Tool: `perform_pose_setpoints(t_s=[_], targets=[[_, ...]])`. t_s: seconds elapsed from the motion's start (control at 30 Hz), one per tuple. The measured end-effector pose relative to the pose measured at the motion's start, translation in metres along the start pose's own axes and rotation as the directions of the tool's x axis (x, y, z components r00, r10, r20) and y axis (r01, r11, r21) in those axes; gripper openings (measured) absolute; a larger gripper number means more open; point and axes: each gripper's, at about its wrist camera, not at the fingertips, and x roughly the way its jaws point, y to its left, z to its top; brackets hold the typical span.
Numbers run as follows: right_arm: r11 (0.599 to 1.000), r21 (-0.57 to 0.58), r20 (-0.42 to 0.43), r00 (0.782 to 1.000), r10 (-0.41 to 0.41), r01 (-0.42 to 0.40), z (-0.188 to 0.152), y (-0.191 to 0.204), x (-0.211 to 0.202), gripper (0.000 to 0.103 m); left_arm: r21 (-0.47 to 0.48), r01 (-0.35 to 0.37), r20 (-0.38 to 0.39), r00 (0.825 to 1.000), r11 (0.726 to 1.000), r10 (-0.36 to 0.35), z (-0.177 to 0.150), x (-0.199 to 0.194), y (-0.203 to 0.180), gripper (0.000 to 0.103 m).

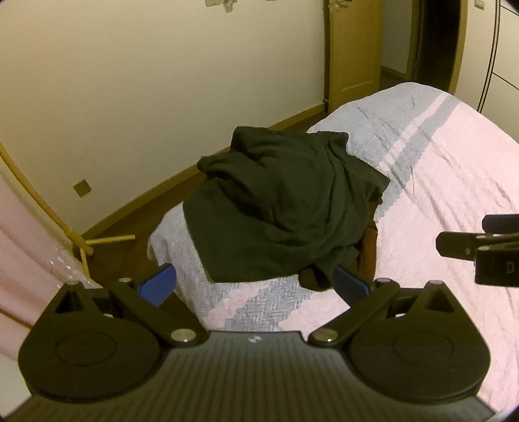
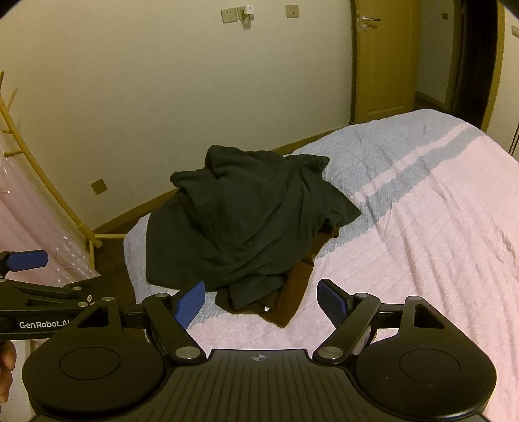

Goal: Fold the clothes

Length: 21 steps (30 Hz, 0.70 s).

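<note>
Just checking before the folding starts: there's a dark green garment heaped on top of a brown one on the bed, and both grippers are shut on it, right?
Not quite. The dark green garment does lie heaped over the brown one on the bed, but both wrist views show the left gripper and right gripper open, short of the cloth.

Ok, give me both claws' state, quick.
Left claw: open, holding nothing.
Right claw: open, holding nothing.

Wooden door [image 2: 381, 65], wall sockets [image 2: 228, 14], perhaps a rack [image 2: 48, 181]
</note>
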Motion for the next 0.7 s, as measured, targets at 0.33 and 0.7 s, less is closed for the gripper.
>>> perform_pose_setpoints(t_s=[0.33, 0.7], targets=[[1.0, -0.004, 0.008, 1.0, -0.009, 0.009, -0.004, 0.002, 0.003, 0.079, -0.033, 0.028, -0.02, 0.999, 0.999, -0.028, -0.008, 0.001, 0.004, 0.101], [1.0, -0.004, 0.001, 1.0, 0.006, -0.006, -0.006, 0.003, 0.005, 0.079, -0.039, 0.025, -0.037, 0.999, 0.999, -0.026, -0.012, 0.003, 0.012, 0.101]])
